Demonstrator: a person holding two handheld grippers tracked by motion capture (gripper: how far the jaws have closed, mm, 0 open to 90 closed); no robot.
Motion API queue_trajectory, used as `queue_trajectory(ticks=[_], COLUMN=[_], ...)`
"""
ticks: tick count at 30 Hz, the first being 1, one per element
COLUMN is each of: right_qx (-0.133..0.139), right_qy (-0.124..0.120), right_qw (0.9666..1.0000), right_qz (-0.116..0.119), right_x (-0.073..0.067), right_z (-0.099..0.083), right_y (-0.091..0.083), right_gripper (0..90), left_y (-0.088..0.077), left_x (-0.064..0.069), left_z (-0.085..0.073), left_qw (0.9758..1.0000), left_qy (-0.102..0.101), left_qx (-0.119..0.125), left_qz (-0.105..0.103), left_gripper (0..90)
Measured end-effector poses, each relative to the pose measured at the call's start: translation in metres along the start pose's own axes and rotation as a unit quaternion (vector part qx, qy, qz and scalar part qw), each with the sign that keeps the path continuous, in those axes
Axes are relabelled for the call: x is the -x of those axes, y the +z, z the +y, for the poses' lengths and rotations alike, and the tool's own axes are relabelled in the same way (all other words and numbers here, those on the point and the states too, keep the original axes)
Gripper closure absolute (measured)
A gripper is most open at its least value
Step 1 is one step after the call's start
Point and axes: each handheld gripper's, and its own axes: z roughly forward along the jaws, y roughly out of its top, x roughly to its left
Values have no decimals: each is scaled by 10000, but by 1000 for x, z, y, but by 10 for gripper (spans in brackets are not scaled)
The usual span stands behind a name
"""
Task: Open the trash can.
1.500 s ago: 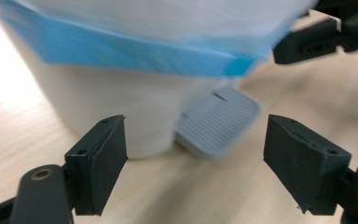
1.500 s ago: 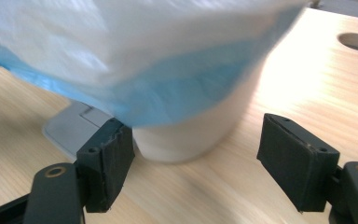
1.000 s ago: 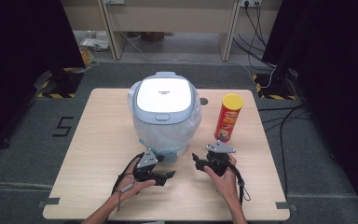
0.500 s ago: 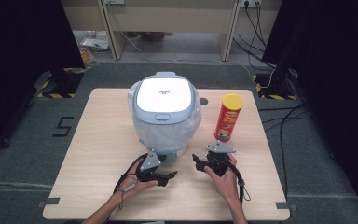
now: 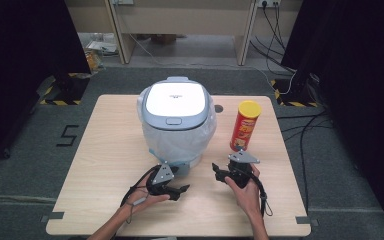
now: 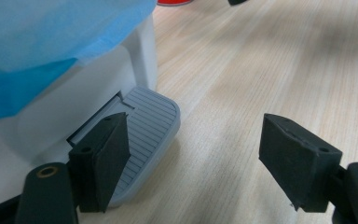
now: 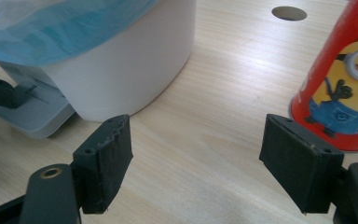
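White pedal bin with grey lid, blue liner, ribbed grey pedal, both grippers' fingers apart, empty.

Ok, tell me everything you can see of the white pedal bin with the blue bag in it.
The white plastic pedal bin stands upright near the middle of the light wooden table. Its rounded-square lid is shut, white with a grey rim and a grey front catch. A thin translucent blue bag hangs over the rim outside. A ribbed grey foot pedal juts from its base; the left claw hangs open just by it.
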Motion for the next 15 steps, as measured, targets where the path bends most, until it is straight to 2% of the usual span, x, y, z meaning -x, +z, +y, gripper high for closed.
queue_trajectory(ticks=[5,12,15], right_qx=[16,138,192], right_qy=[84,67,140], right_qw=[10000,9998,9995], right_qz=[-34,-149,-215], right_x=[5,14,20], right_z=[0,3,3], right_y=[-3,-11,-14], right_gripper=[250,246,245], left_y=[2,5,7], left_x=[0,0,2], left_z=[1,2,2], left_qw=[9999,9994,9993], left_qy=[-6,5,61], left_qx=[-125,-338,-353], left_qz=[-10,-27,54], left_gripper=[240,240,240])
